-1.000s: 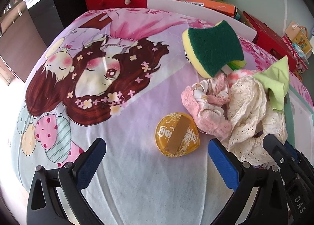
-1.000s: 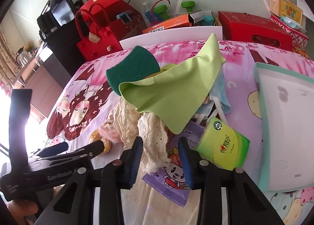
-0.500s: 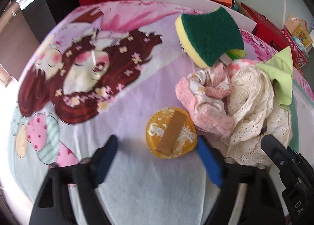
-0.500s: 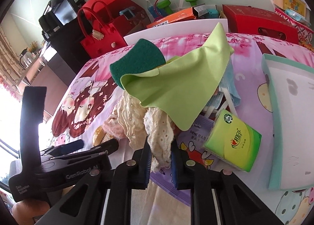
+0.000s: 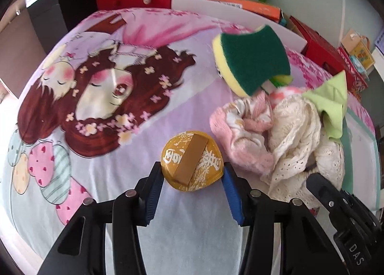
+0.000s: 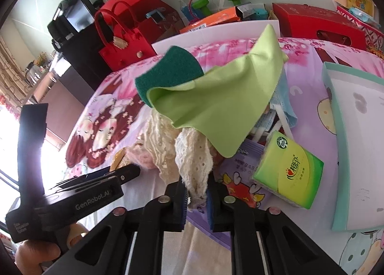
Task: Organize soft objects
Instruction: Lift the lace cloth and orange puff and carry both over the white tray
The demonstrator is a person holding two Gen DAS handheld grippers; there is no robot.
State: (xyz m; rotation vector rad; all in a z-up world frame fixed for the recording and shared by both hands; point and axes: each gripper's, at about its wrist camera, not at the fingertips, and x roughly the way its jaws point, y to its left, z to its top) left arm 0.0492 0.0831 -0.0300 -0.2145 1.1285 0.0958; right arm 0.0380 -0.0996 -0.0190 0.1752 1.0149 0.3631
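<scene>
Left gripper (image 5: 192, 179) half-closed, jaws just closing around gold round pad (image 5: 191, 160), six o'clock, pads beside rim, contact unclear. Right gripper (image 6: 196, 193) clamped on cream lace cloth (image 6: 192, 155), centre. Advice: squeeze pad evenly, lift lace slowly so green cloth (image 6: 216, 104) slides off.

"GenRobot.AI" is being shown in grey letters on the black gripper body (image 6: 91, 199) at eight o'clock in the right wrist view. "MINI BAB" is being displayed on the purple packet (image 6: 242, 167). "DAS" is being shown on the black gripper body (image 5: 355, 251) at four o'clock in the left wrist view.
</scene>
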